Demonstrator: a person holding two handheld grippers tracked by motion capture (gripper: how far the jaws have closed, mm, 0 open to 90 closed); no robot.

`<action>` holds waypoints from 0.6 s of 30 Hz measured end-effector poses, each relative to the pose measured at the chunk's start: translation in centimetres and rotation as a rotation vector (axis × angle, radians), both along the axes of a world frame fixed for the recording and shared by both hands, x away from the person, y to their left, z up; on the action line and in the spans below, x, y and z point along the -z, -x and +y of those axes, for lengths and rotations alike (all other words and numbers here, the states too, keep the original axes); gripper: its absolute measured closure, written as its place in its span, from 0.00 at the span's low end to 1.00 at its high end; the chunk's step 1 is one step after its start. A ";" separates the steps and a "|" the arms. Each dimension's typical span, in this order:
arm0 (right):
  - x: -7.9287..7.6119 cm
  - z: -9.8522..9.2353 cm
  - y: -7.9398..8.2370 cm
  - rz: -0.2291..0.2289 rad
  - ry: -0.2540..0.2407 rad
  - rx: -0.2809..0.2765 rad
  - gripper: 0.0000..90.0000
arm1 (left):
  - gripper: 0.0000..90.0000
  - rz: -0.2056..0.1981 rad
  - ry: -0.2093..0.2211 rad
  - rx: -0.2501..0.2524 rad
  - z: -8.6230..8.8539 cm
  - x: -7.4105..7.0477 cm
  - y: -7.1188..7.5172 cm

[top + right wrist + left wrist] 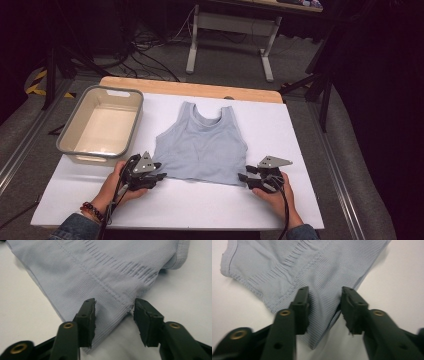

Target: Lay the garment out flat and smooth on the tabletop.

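A light blue ribbed tank top lies flat on the white table, neck toward the far side. My left gripper rests at its near left hem corner, and my right gripper at its near right hem corner. In the left gripper view the tank top's corner lies between the jaws of my left gripper, which stand apart and do not press it. In the right gripper view the tank top's other corner lies the same way between the spread jaws of my right gripper.
A grey plastic bin with nothing in it stands at the table's far left, close to the shirt's left side. A wooden strip runs along the far edge. Desk legs and cables are on the floor beyond.
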State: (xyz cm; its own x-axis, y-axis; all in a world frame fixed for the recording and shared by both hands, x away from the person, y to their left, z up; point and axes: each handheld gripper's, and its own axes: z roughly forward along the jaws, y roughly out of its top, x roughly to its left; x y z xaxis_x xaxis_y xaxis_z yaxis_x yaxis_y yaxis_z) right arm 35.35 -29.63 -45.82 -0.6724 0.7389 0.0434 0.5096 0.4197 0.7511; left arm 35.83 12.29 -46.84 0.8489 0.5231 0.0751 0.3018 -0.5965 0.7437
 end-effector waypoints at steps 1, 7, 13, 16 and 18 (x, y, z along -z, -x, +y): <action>-0.1 0.0 0.0 0.005 0.001 -0.003 0.63 | 0.74 -0.003 -0.008 0.009 0.0 0.0 0.0; -0.2 0.4 0.3 0.022 -0.008 -0.020 0.92 | 0.92 -0.033 -0.049 0.018 -0.5 -0.3 0.4; -1.3 0.2 0.9 0.006 0.004 -0.003 0.96 | 0.94 -0.053 -0.067 0.033 -0.7 -0.7 1.1; -2.2 0.2 1.8 -0.019 0.015 -0.011 0.96 | 0.94 -0.062 -0.085 0.056 -0.9 -0.9 2.2; -2.4 0.3 2.5 -0.021 0.033 -0.029 0.96 | 0.94 -0.067 -0.099 0.066 -0.9 -0.9 2.9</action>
